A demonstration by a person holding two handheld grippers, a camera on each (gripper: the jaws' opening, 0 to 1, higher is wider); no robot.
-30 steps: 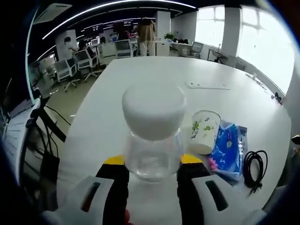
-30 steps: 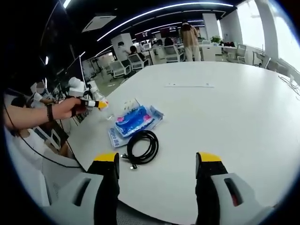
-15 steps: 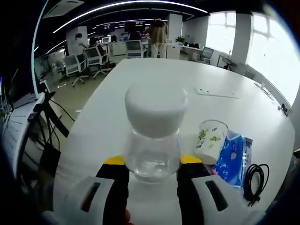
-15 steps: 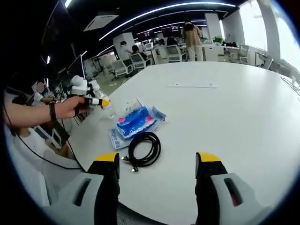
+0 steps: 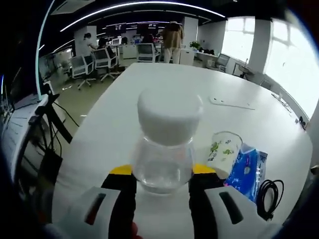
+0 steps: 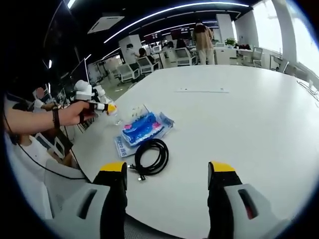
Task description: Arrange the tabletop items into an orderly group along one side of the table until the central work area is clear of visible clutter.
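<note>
My left gripper (image 5: pixel 161 175) is shut on a clear jar (image 5: pixel 164 164) with a white lid, held upright over the white table (image 5: pixel 149 84) near its left edge. Beside it lie a paper cup (image 5: pixel 221 153) on its side, a blue tissue pack (image 5: pixel 246 168) and a coiled black cable (image 5: pixel 267 196). In the right gripper view, my right gripper (image 6: pixel 167 172) stands open above the table's near edge, with nothing between its jaws. Ahead of it lie the black cable (image 6: pixel 151 157) and the blue tissue pack (image 6: pixel 143 127); the left gripper (image 6: pixel 103 107) shows at the left in a hand.
A thin flat strip (image 6: pixel 201 90) lies further back on the table (image 6: pixel 249 124). Office chairs (image 5: pixel 92 62) and desks stand beyond the far end, where a person (image 6: pixel 202 37) stands. Cables and equipment (image 5: pixel 45 144) sit off the table's left side.
The left gripper view has swung slightly, so the cup, tissue pack and cable sit lower and further right; the jar stays gripped. The right gripper has barely moved.
</note>
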